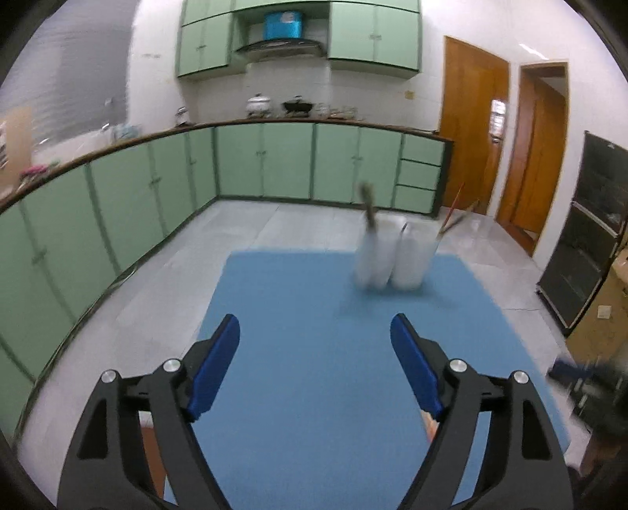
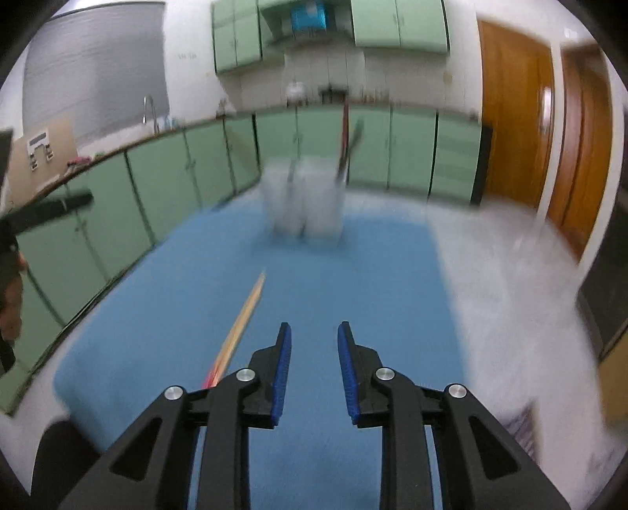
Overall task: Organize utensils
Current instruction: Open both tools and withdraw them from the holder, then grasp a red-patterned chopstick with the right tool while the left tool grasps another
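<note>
The left gripper has its jaws wide apart with nothing between them; the right gripper has a narrower gap, also empty. Both hang over the blue mat. Chopsticks lie beside the right gripper's left finger, their lower end hidden behind it. Ahead stand two pale holders, blurred, with utensils sticking out. No writing is legible.

This is a home kitchen. Pale green base cabinets run along two walls under a dark wooden countertop, with matching wall cupboards above. A range hood hangs over a black wok and a white lidded pot. A curved tap stands at the sink side. Brown wooden doors lead off a grey tiled floor.
</note>
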`<state>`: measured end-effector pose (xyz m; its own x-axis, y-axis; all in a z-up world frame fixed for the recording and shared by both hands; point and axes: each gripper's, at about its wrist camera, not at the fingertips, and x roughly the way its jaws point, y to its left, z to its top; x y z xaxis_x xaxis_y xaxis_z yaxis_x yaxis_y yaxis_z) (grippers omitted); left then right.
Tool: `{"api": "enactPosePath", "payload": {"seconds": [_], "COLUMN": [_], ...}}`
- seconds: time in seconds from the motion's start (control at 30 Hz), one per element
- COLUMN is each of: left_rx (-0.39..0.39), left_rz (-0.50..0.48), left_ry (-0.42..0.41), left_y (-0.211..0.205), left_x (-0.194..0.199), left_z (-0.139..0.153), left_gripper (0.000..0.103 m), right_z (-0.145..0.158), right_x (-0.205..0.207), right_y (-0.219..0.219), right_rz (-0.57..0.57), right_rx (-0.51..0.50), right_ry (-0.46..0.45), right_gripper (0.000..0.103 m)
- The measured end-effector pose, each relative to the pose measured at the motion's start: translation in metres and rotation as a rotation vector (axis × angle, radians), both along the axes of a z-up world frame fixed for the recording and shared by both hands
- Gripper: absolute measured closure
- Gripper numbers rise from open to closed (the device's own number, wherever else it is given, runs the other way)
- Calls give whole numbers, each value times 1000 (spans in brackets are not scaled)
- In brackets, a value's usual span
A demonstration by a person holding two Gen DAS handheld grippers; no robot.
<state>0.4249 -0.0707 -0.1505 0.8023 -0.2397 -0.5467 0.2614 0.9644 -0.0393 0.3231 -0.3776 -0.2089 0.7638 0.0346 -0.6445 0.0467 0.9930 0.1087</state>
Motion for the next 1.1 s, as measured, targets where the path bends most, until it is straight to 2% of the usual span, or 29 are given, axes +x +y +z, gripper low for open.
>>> {"api": "enactPosePath", "payload": {"seconds": [0.1,0.2,0.27,0.47,0.77,0.83,0.87,0.9,1.1], "left_rx": [-39,-65,-56,-40,-50,-50,-51,-55,-64], "left_rz": [50,103,116,128,114,109,108,105,69], "left_ry": [36,58,52,43,90,95,96,101,124], "left_y": [32,57,64,61,62,61,59,58,43], "left_x": [-39,-67,-81,-101,-102,-102,-101,-101,-106], "left_z": [-27,-42,-45,-53,-75,-76,-77,-78,-90], "left_gripper": [23,23,23,22,22,22,22,22,22], "right_z": [-52,-74,-76,-78,-87,-85,-85,-85,-85], "right_x": [-31,-47,-52,-43,-28,-27,-28,-29,-37], "right_y": [29,57,74,119,126,122,122,121,94], "right_rz": [-3,32,49,108,21,12,14,9,-58], "right_rx": [3,-23,-52,-122,-131,-134,-141,-151,-119], "right_ry": [48,48,22,-14,-63,-67,-69,-70,-66], "right_gripper": [79,79,73,71,69,75,89,97,97]}}
